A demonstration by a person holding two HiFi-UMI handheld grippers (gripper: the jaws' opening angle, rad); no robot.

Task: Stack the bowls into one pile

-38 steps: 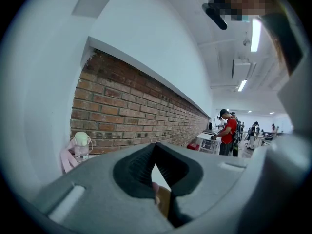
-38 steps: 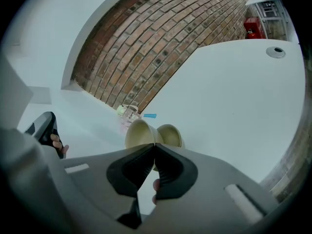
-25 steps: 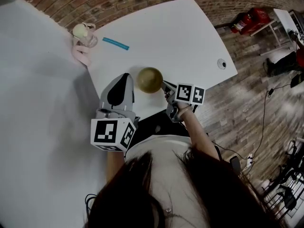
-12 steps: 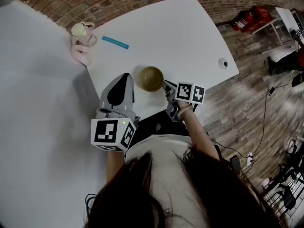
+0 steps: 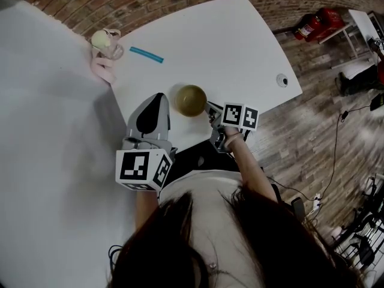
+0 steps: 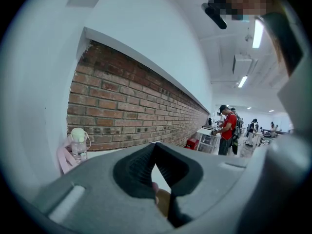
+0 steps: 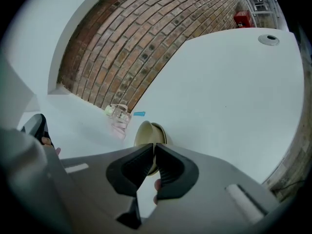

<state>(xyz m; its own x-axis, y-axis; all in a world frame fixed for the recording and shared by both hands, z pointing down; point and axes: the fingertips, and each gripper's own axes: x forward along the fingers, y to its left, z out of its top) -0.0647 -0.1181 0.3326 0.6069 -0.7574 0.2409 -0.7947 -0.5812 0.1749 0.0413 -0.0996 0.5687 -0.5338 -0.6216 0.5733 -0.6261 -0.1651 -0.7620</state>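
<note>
A gold-brown bowl [image 5: 191, 100] sits on the white table [image 5: 240, 47], close to the edge where the person stands. It is hard to tell if it is one bowl or a few, one inside the other. The right gripper [image 7: 154, 147] is just to the right of the bowl. It pinches the bowl's near rim, and only a thin slit shows between its jaws. The left gripper [image 6: 155, 146] is just to the left of the bowl and does not touch it. Its jaws are pressed together at the tips, with nothing in them. Far up and left of the bowl, a clear bottle [image 5: 103, 41] with a pale lid stands by the brick wall [image 5: 150, 2]. A blue stick [image 5: 146, 54] lies between the bottle and the bowl. A small round cap [image 5: 281, 80] sits well to the right of the bowl.
</note>
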